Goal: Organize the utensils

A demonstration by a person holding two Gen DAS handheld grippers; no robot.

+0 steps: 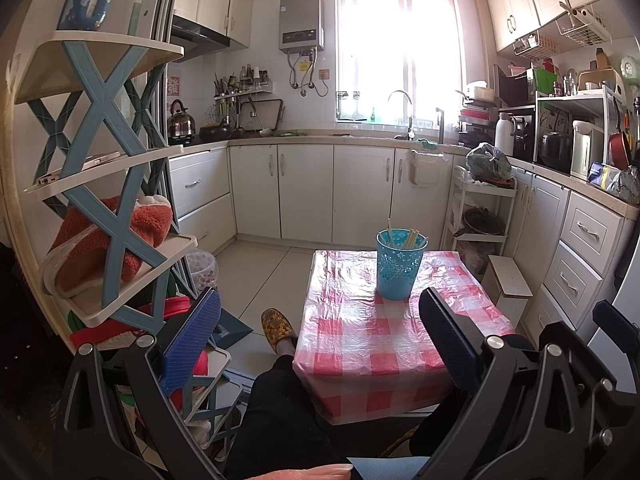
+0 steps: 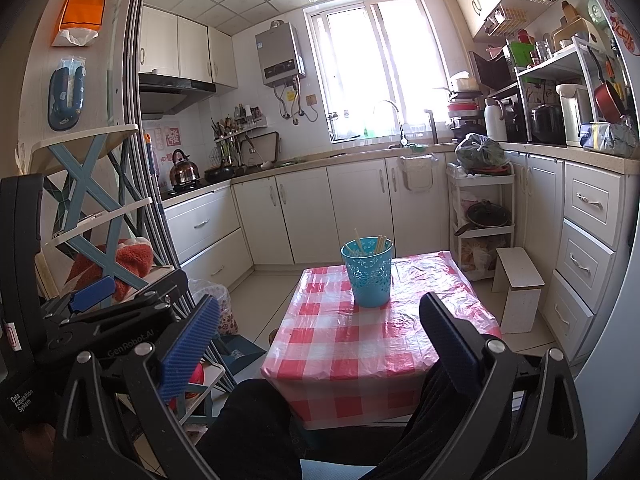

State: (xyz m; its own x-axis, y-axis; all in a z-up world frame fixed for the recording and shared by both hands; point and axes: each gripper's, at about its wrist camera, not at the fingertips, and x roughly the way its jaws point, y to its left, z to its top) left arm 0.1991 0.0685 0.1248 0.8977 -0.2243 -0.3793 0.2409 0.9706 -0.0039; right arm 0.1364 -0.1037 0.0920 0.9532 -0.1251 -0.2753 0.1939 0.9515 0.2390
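A turquoise perforated cup (image 1: 400, 264) stands at the far end of a small table with a red-and-white checked cover (image 1: 384, 344). Several wooden chopsticks (image 1: 410, 238) stand inside it. It also shows in the right wrist view (image 2: 370, 274), with the chopsticks (image 2: 380, 243) leaning on its rim. My left gripper (image 1: 320, 344) is open and empty, held well back from the table's near edge. My right gripper (image 2: 320, 344) is open and empty, also back over my lap. The left gripper's body (image 2: 100, 312) shows at the left of the right wrist view.
A blue-and-cream shelf rack (image 1: 104, 184) with a red towel and a phone stands close on the left. A white stool (image 2: 520, 284) and a white trolley (image 2: 482, 216) stand right of the table. My legs and a slippered foot (image 1: 278, 328) are beside the table. Kitchen cabinets line the back.
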